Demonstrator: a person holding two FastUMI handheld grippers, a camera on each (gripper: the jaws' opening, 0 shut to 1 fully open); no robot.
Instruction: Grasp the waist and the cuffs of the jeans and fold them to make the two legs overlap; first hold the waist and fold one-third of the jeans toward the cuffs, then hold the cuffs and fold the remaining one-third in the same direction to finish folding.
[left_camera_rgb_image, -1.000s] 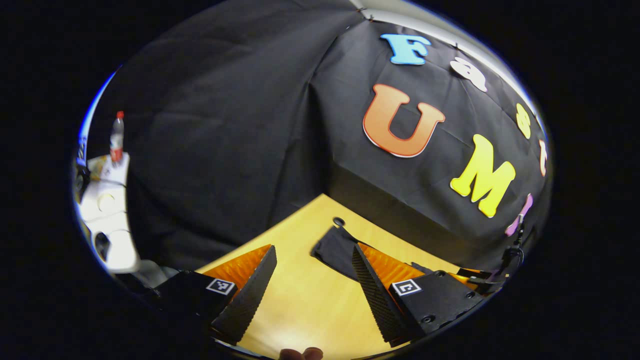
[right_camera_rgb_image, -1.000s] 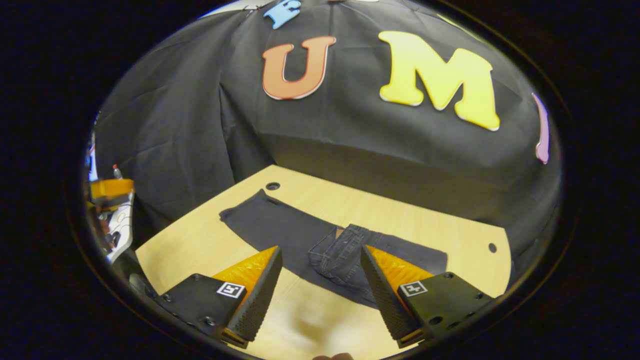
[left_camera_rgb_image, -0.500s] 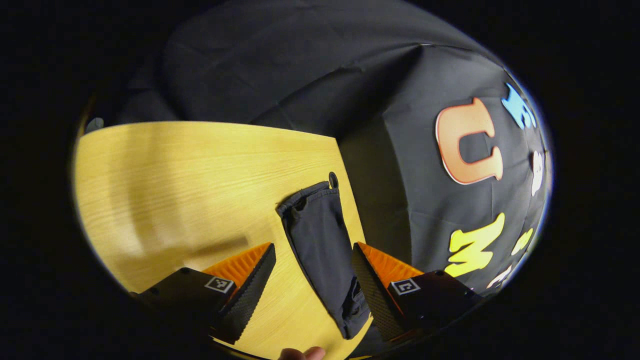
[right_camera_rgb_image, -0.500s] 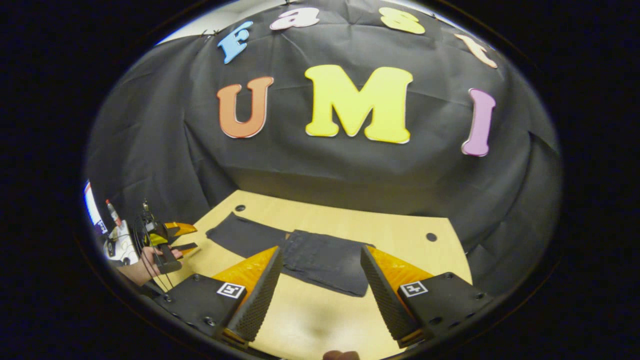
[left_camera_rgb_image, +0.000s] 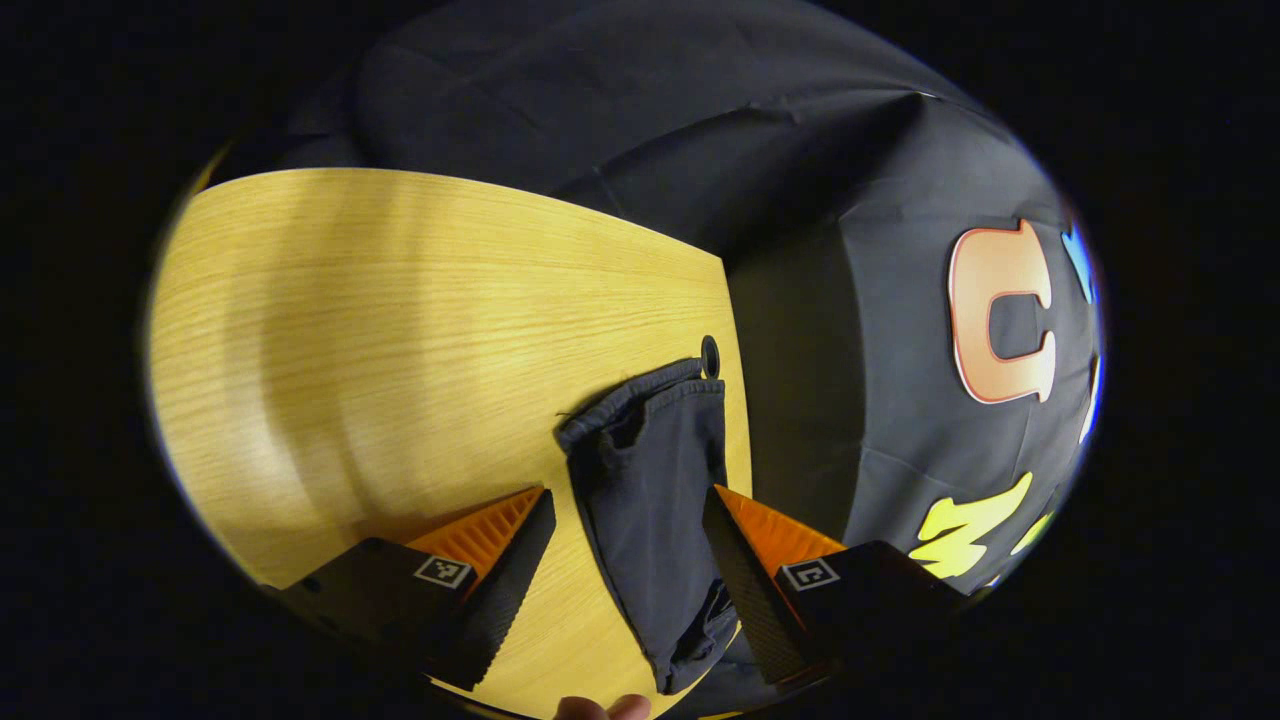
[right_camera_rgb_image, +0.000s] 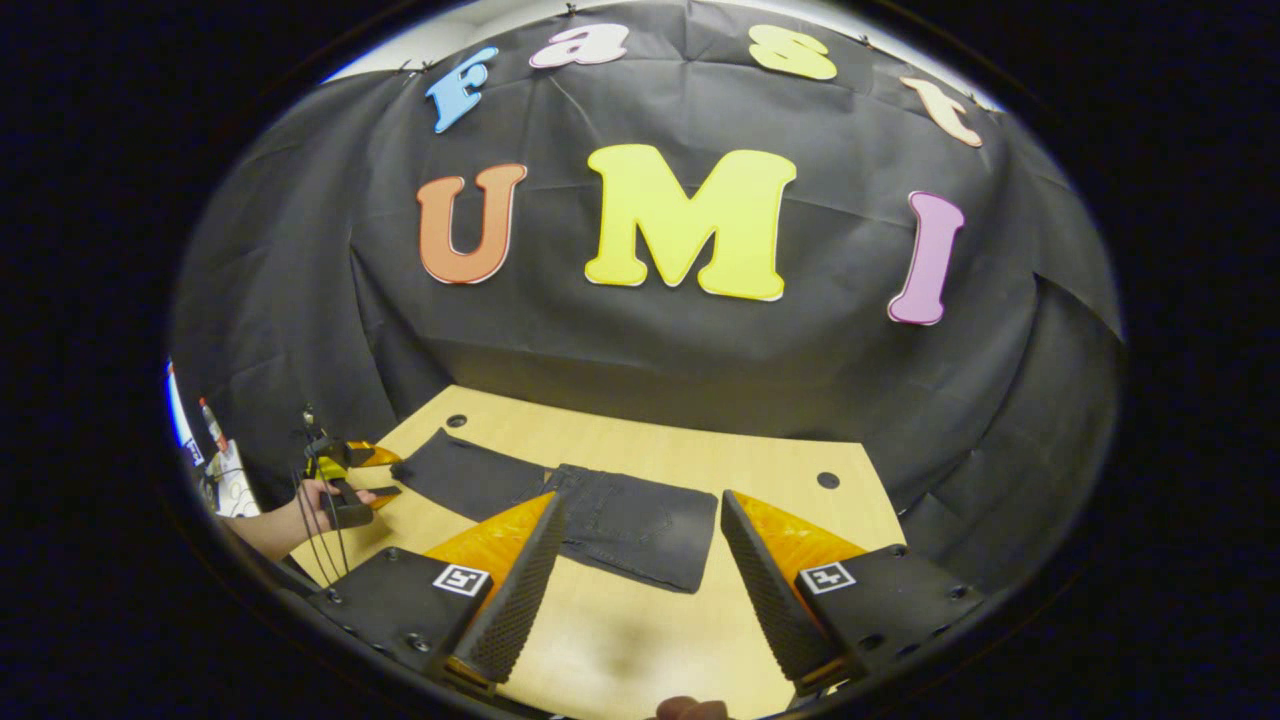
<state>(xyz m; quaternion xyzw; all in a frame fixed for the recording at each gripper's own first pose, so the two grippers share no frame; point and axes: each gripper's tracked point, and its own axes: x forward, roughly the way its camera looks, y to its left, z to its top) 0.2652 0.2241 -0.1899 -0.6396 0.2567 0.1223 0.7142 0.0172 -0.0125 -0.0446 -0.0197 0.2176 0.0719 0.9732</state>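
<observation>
- the jeans (right_camera_rgb_image: 600, 510) lie flat on the wooden table (right_camera_rgb_image: 760, 470) — the waist end is folded over onto the legs, and the cuff end stretches away toward a round hole near the table's far left corner.
- in the left gripper view the cuffs (left_camera_rgb_image: 640, 400) lie just short of that hole (left_camera_rgb_image: 710, 355), near the table edge, with the dark leg fabric running down between the fingers.
- the left gripper (left_camera_rgb_image: 625, 560) stands released, fingers wide apart on either side of the leg, not pressing it.
- the right gripper (right_camera_rgb_image: 640, 580) is likewise spread wide — it hangs above bare table, just in front of the folded waist part.
- the right gripper view also shows the left gripper far off at the left, held in a hand (right_camera_rgb_image: 325, 497) beside the cuff end.
</observation>
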